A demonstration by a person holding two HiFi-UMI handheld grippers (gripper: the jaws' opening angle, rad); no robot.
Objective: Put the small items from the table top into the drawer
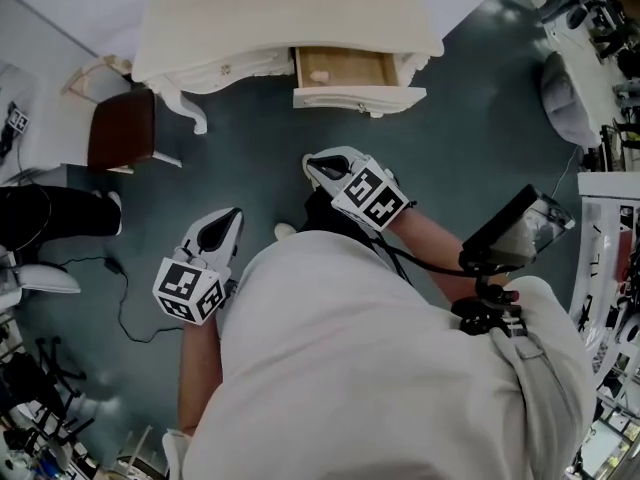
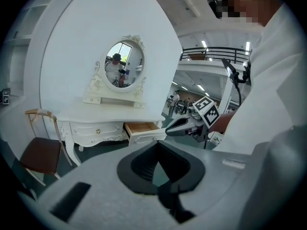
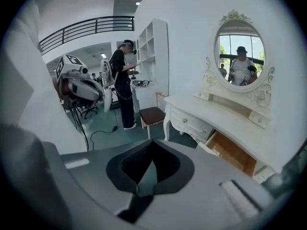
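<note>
So, left gripper point(image 1: 229, 218) and right gripper point(image 1: 313, 166) sit close to the person's body, fingers together on nothing. Drawer point(image 1: 350, 68) is open at 12 o'clock below the vanity tabletop point(image 1: 250, 23), with a small tan item point(image 1: 319, 75) at its 9 o'clock end.

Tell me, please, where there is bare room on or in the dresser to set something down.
The open drawer is bare wood right of one small item. The dresser top before the mirror looks free. The chair crowds the dresser's left end.

Probably a lab hall: dressing table point(image 1: 250, 18) amid equipment racks point(image 1: 600, 268), mezzanine railing point(image 3: 86, 27).
</note>
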